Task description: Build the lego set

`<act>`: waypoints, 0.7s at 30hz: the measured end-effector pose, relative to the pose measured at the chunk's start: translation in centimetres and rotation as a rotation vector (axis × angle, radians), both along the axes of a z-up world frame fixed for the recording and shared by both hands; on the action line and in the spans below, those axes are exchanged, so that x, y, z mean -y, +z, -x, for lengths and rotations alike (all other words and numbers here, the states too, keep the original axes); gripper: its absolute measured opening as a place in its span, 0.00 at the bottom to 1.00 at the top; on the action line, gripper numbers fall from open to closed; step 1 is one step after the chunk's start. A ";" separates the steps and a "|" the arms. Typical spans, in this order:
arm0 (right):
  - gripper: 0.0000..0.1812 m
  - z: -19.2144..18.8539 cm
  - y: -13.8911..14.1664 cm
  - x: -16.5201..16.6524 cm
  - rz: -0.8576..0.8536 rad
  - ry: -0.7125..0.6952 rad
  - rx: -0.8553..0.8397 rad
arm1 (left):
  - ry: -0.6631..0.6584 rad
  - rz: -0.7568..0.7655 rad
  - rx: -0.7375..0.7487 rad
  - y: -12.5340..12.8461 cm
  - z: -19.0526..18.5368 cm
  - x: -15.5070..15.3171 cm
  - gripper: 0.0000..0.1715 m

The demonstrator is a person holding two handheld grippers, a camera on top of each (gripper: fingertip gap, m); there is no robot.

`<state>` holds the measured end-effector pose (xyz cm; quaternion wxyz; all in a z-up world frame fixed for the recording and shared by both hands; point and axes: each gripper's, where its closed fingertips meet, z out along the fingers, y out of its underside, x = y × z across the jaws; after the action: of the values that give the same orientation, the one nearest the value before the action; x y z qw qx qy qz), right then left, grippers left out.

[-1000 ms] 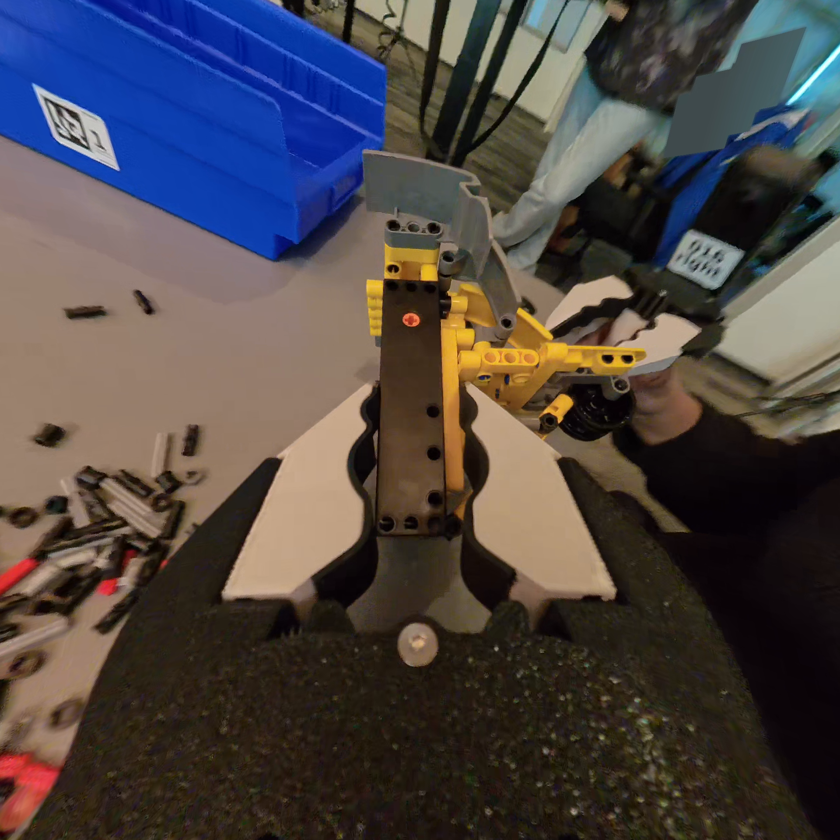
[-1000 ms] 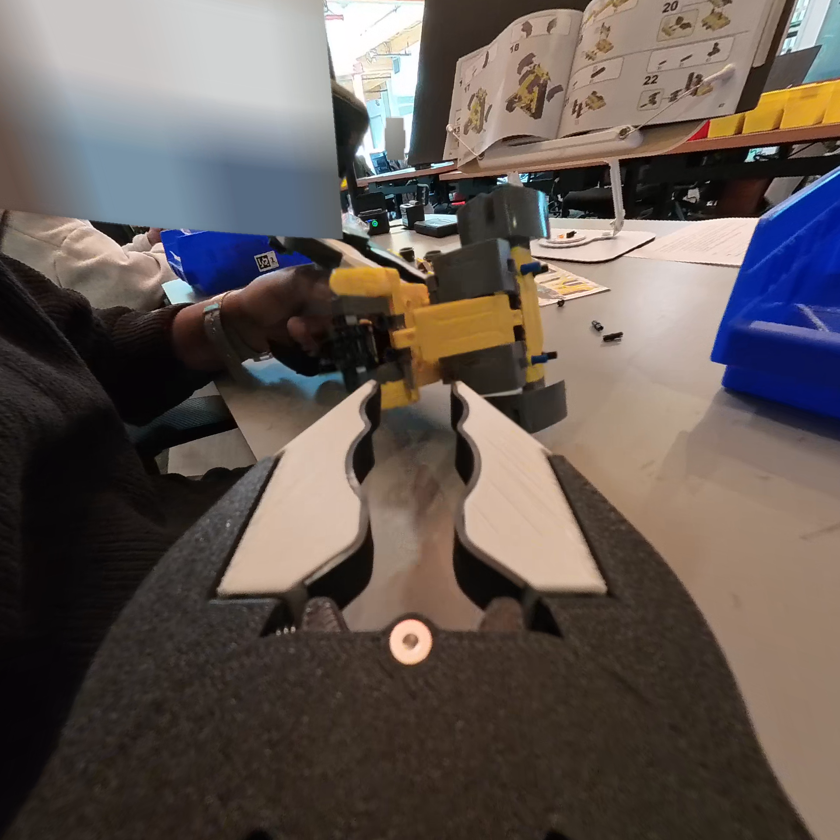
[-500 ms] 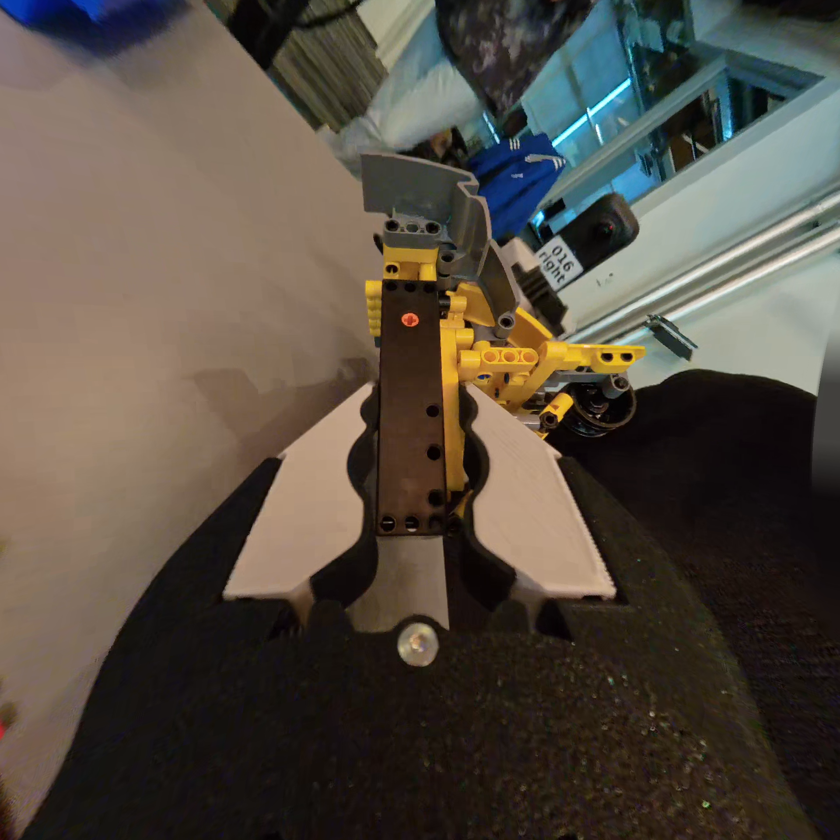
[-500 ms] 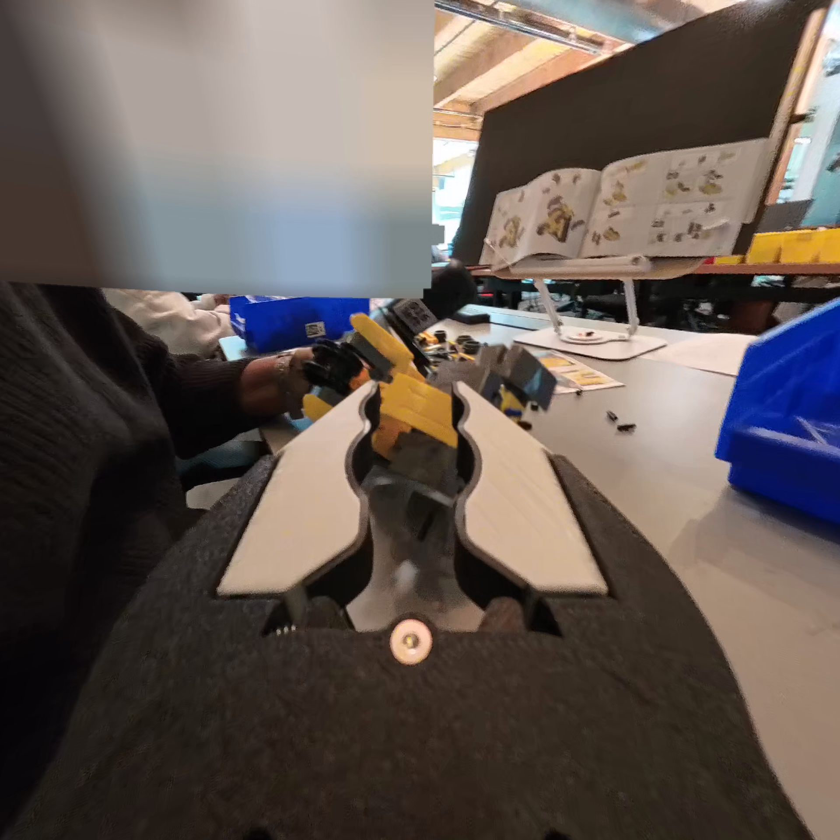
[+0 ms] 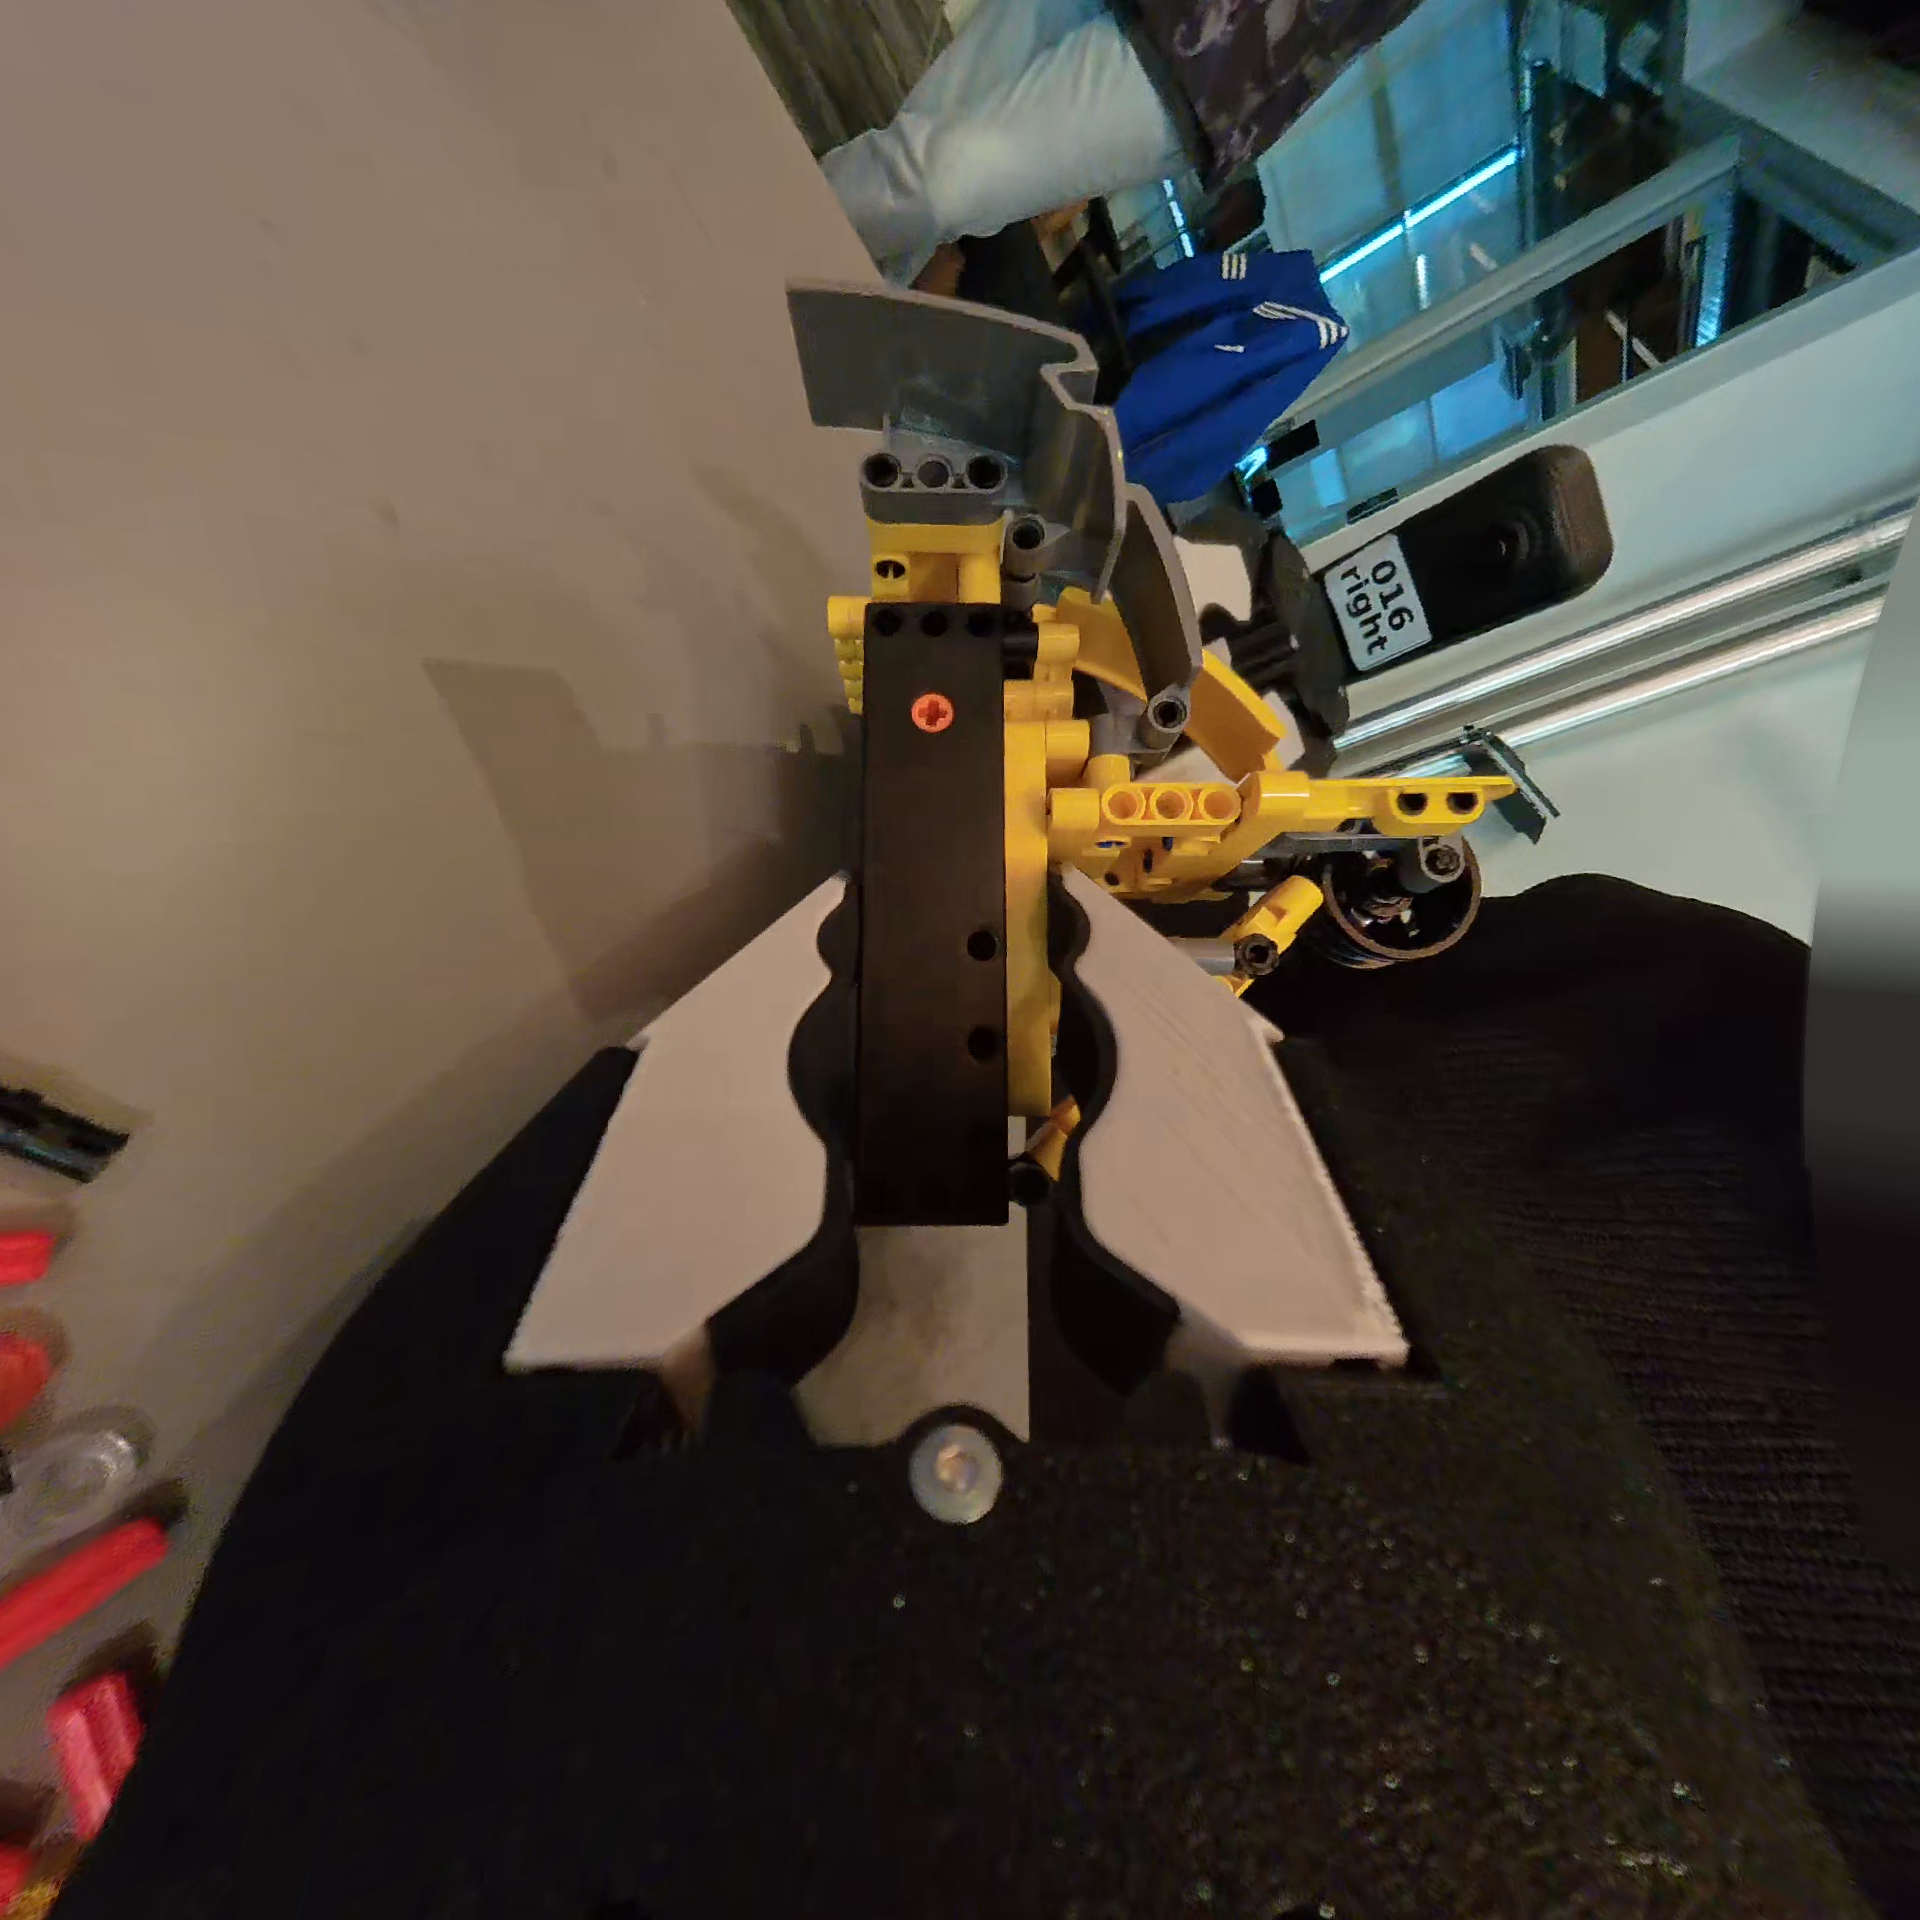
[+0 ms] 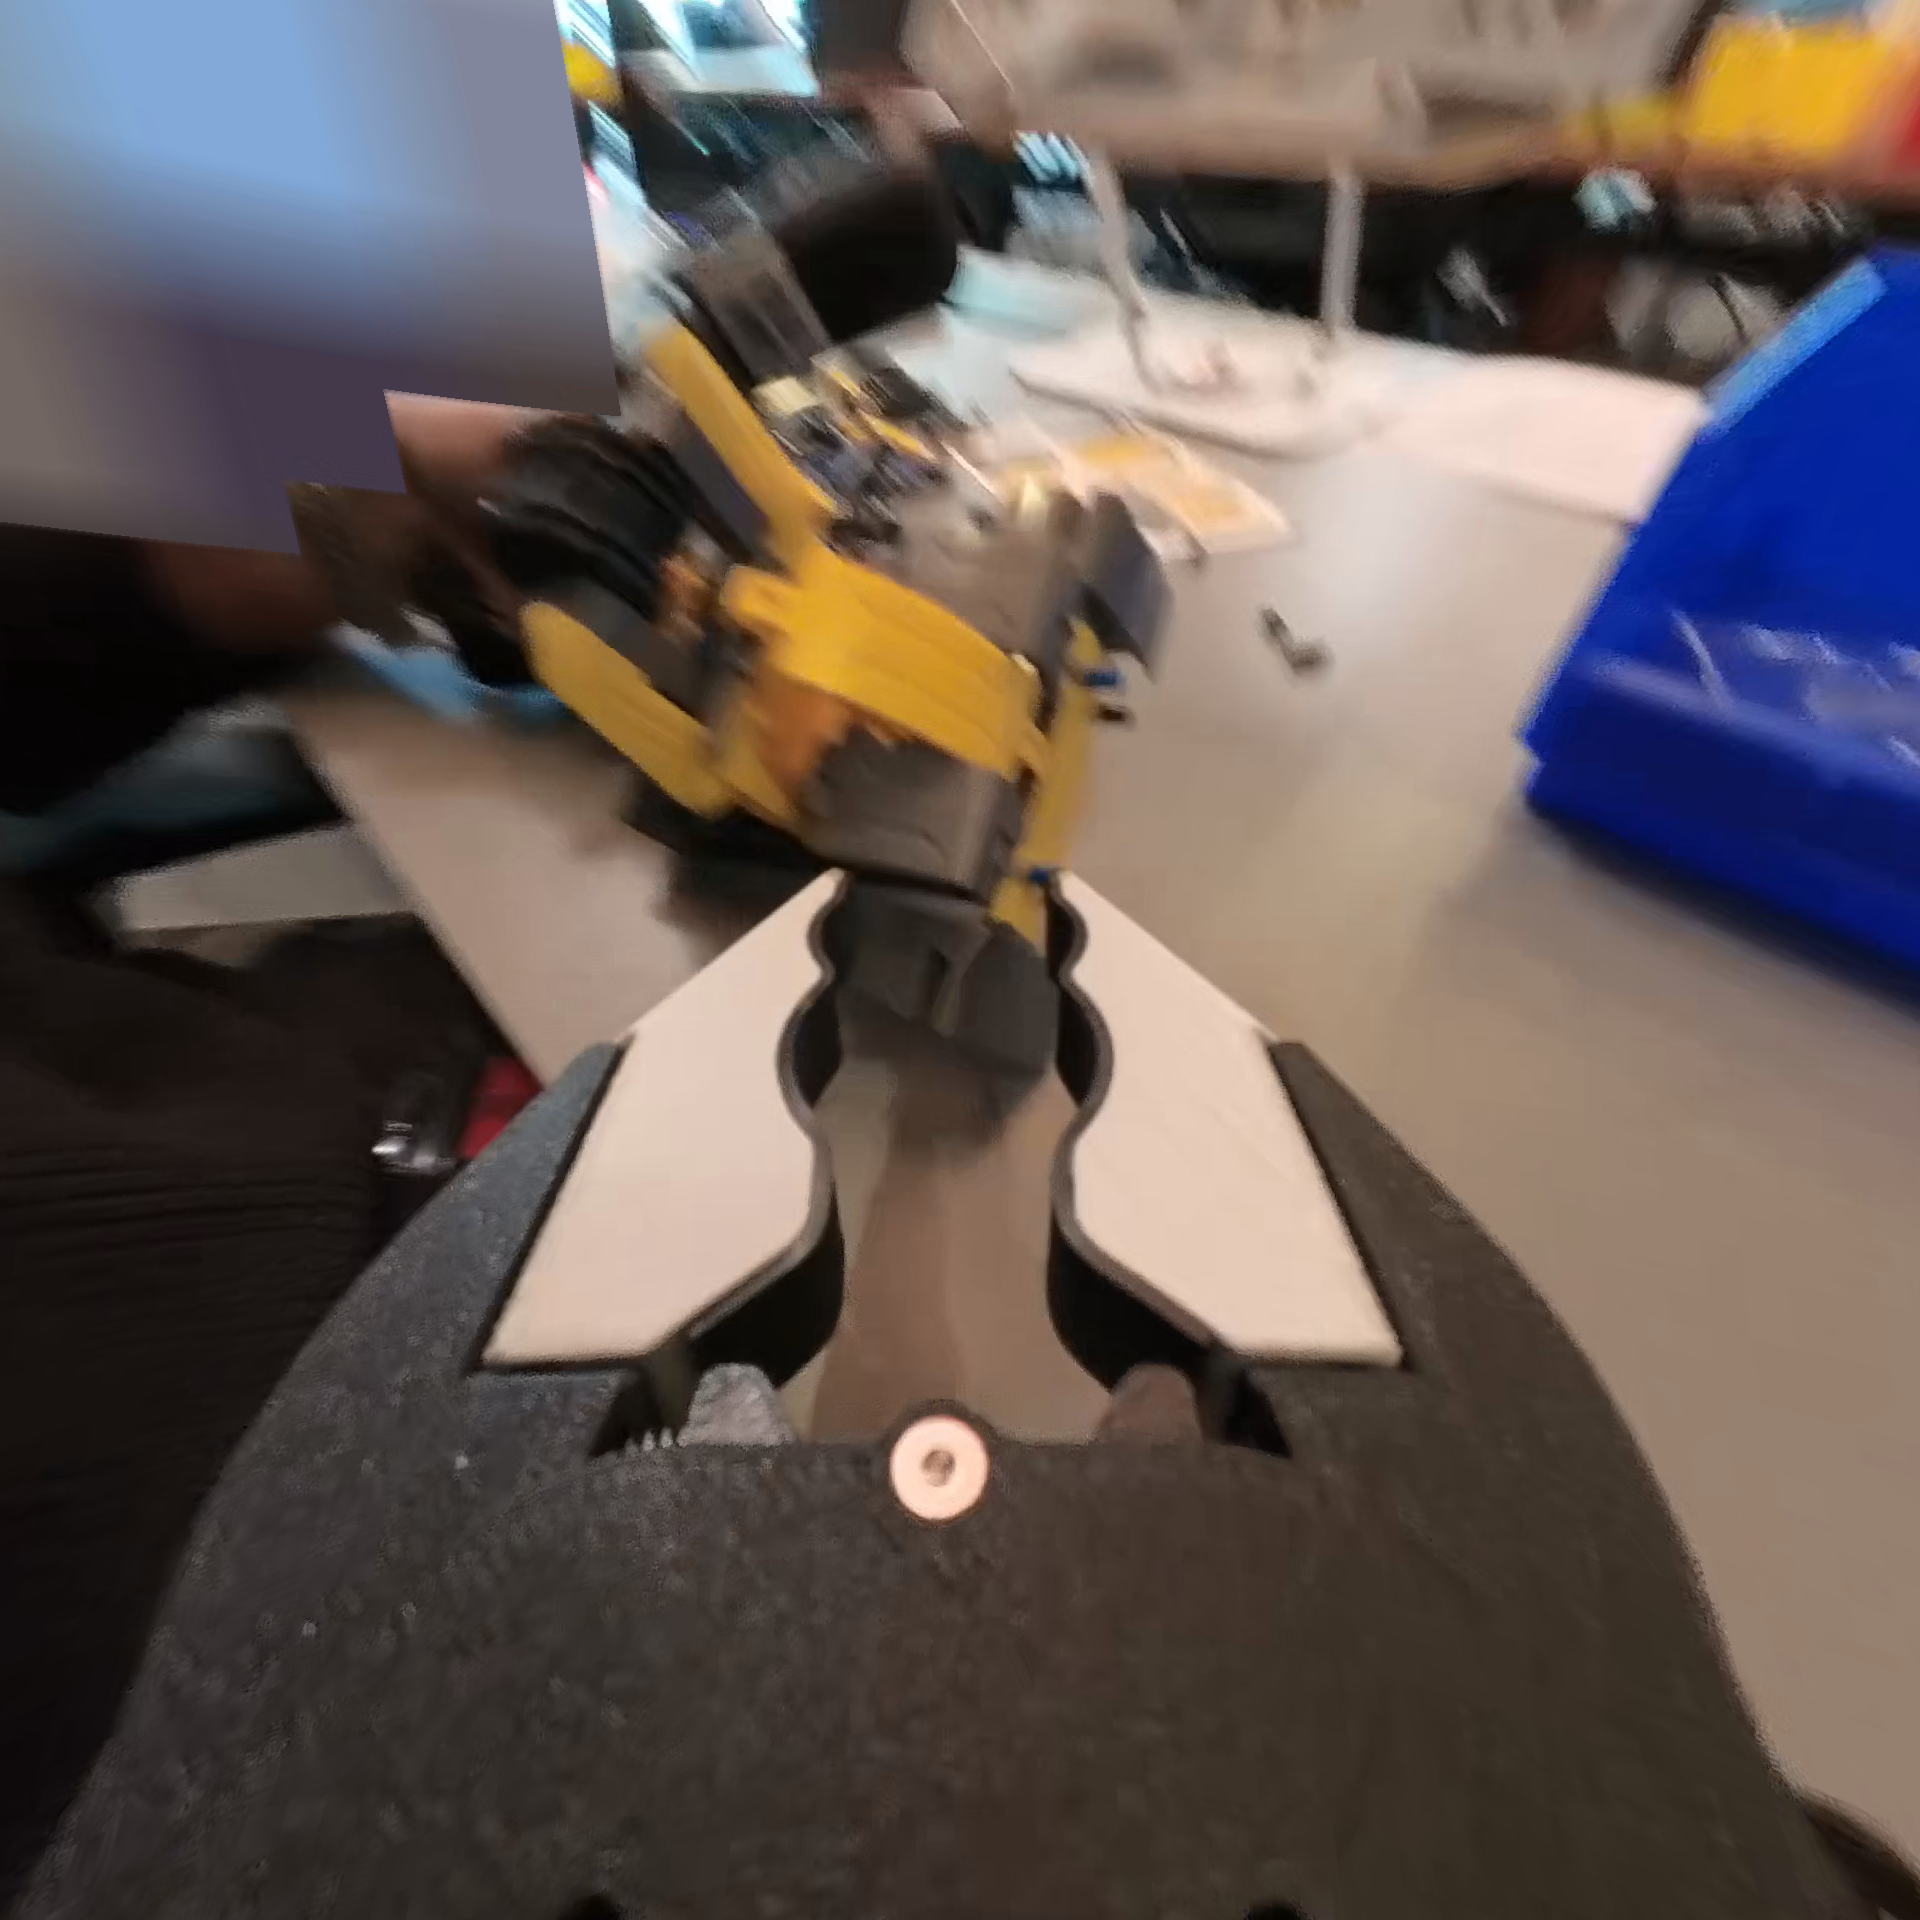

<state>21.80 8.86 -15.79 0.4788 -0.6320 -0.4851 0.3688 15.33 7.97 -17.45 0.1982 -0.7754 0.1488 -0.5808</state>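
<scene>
A yellow, black and grey toy brick model point(image 5: 930, 935) is clamped by its long black beam between the white fingers of my left gripper point(image 5: 945, 894), held above the grey table point(image 5: 364, 520). Its grey curved panel point(image 5: 935, 364) points away and a small black wheel point(image 5: 1397, 904) sticks out to the right. In the blurred right wrist view the same model point(image 6: 831, 665) hangs just beyond my right gripper point(image 6: 945, 894). Its jaws stand apart with a grey part of the model between the tips. The right gripper's black body point(image 5: 1455, 582) shows behind the model.
A blue bin point(image 6: 1745, 644) stands on the table point(image 6: 1455, 935) at the right. Loose red and black parts point(image 5: 62, 1558) lie at the left edge. A dark sleeve point(image 5: 1558, 1143) fills the lower right. A booklet stand point(image 6: 1195, 364) is at the back. A person point(image 5: 987, 135) stands beyond the table. Spacing between my two grippers at the tips: around 8 cm.
My left gripper has rolled and swung with the model clamped in it; the blue bin has left its view. In the right view the model has tilted and shifted relative to the fingers.
</scene>
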 end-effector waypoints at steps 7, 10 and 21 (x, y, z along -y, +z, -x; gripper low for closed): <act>0.28 0.3 -2.3 -1.1 0.136 -0.085 0.084 | 0.098 -0.097 -0.235 -2.2 1.8 -1.8 0.24; 0.27 0.2 -2.4 -1.3 0.162 -0.102 0.082 | 0.105 -0.127 -0.256 -2.0 1.8 -1.8 0.24; 0.21 0.8 -3.4 0.1 0.222 -0.036 0.131 | -0.011 -0.180 -0.286 -0.2 3.5 0.8 0.25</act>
<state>21.02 8.76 -19.19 0.3796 -0.7124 -0.4603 0.3695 11.79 7.20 -17.69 0.2404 -0.8284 0.2311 -0.4500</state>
